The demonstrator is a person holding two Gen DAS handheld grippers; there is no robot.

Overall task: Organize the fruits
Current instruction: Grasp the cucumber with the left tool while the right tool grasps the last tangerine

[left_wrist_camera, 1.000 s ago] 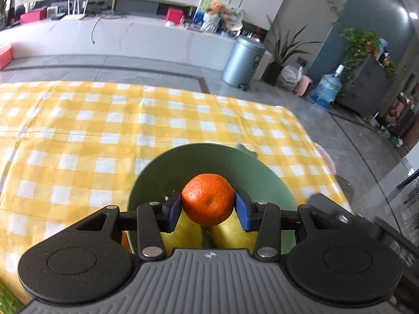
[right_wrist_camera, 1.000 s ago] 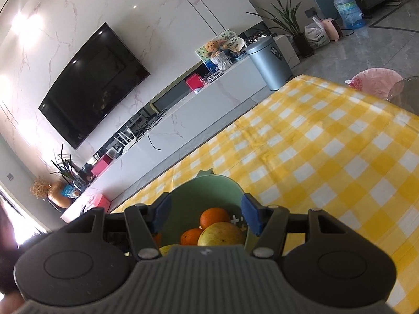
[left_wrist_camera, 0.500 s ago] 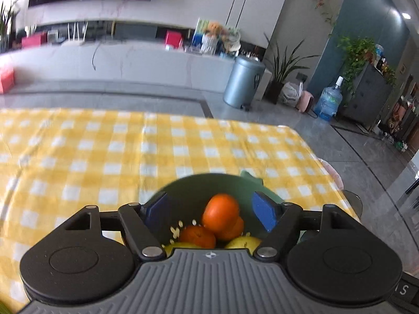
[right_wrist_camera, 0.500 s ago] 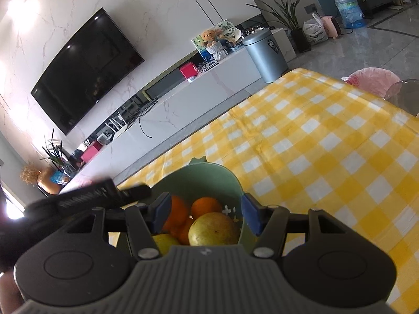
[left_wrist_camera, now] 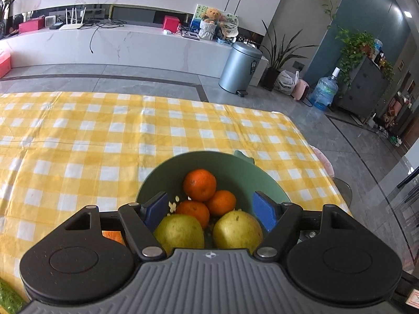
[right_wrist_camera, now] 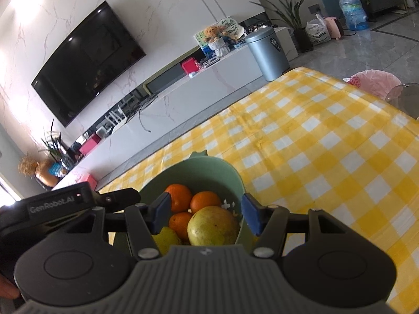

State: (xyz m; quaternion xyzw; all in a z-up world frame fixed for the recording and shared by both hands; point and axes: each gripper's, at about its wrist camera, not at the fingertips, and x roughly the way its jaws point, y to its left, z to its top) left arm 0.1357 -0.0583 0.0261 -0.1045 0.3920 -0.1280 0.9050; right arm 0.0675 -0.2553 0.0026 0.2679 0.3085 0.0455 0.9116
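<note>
Here the left gripper (left_wrist_camera: 210,210) hangs over the green bowl (left_wrist_camera: 167,170), its jaws having just been opening and now spread wide with nothing between them; the blue pads (left_wrist_camera: 263,214) stand clear of all the fruit. Inside the bowl lie three oranges, the topmost orange (left_wrist_camera: 199,184) resting on the other two, with two yellow-green pears (left_wrist_camera: 237,231) at the near side. The bowl sits on the bench, on a yellow checked cloth (left_wrist_camera: 78,141). The right gripper (right_wrist_camera: 204,216) is just above the bowl's near rim, jaws part-way apart and gripping nothing, though its right pad may be touching the rim; the view is too tight to be sure. Something orange (left_wrist_camera: 112,236) shows beside the bowl, mostly hidden.
</note>
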